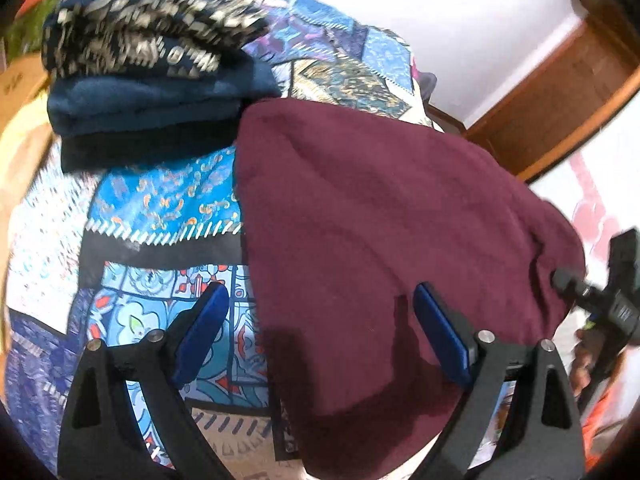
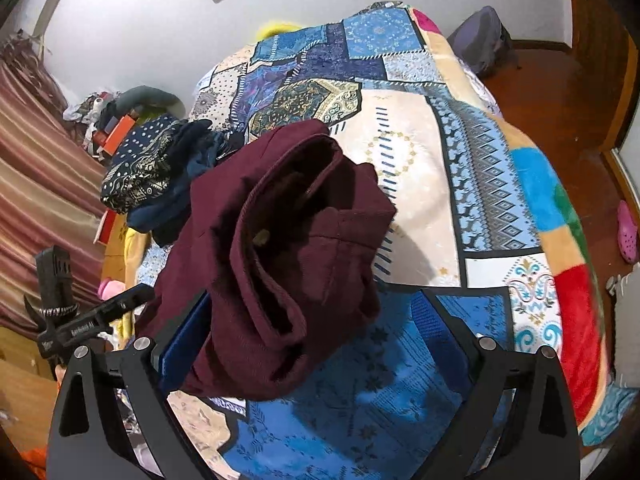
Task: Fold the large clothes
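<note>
A folded maroon garment (image 1: 380, 216) lies on the patchwork bedspread (image 1: 160, 200). My left gripper (image 1: 320, 304) is open, its blue pads straddling the garment's near left edge, with the right pad over the cloth. In the right wrist view the maroon garment (image 2: 280, 248) shows as a thick folded bundle, resting over my left blue pad. My right gripper (image 2: 312, 312) is open, with the bundle between its fingers at the left side. The right gripper's body also shows at the right edge of the left wrist view (image 1: 612, 292).
A stack of folded dark blue and patterned clothes (image 1: 148, 68) sits on the bed beyond the garment; it also shows in the right wrist view (image 2: 160, 172). The bed's right edge drops to a wooden floor (image 2: 560, 92). A striped curtain (image 2: 36, 168) hangs at the left.
</note>
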Action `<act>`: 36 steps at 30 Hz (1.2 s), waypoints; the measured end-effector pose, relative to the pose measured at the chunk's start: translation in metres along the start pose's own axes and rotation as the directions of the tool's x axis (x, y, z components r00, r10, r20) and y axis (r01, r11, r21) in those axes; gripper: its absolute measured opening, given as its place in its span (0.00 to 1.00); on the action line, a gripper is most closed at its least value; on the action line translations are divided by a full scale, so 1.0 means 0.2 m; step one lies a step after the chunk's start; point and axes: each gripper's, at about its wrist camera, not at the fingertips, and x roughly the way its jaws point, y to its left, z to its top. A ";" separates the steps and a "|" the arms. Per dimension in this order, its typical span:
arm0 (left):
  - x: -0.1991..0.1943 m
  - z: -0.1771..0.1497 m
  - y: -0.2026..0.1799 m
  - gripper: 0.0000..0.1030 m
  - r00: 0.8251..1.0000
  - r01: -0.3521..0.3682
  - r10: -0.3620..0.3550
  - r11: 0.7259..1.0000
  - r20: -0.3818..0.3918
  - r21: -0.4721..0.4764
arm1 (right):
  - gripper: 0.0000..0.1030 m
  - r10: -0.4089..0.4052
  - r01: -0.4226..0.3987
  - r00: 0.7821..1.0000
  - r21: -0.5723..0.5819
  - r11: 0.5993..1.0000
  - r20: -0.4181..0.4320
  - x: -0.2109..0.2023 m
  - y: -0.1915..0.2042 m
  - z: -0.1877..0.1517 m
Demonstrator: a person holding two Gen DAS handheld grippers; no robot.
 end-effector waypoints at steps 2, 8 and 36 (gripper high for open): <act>0.05 0.02 0.06 0.91 0.999 0.022 -0.024 0.999 -0.040 -0.047 | 0.94 0.008 -0.007 1.000 0.016 1.000 -0.018 0.04 -0.02 0.00; 0.22 0.02 0.20 0.91 0.976 0.158 -0.182 0.970 -0.118 -0.187 | 0.94 0.079 -0.073 0.994 0.076 0.994 -0.075 0.12 -0.08 0.01; 0.11 0.18 0.02 0.37 0.953 0.280 -0.293 0.949 -0.077 -0.143 | 0.38 0.139 -0.140 0.990 0.013 0.990 0.025 0.04 0.03 0.03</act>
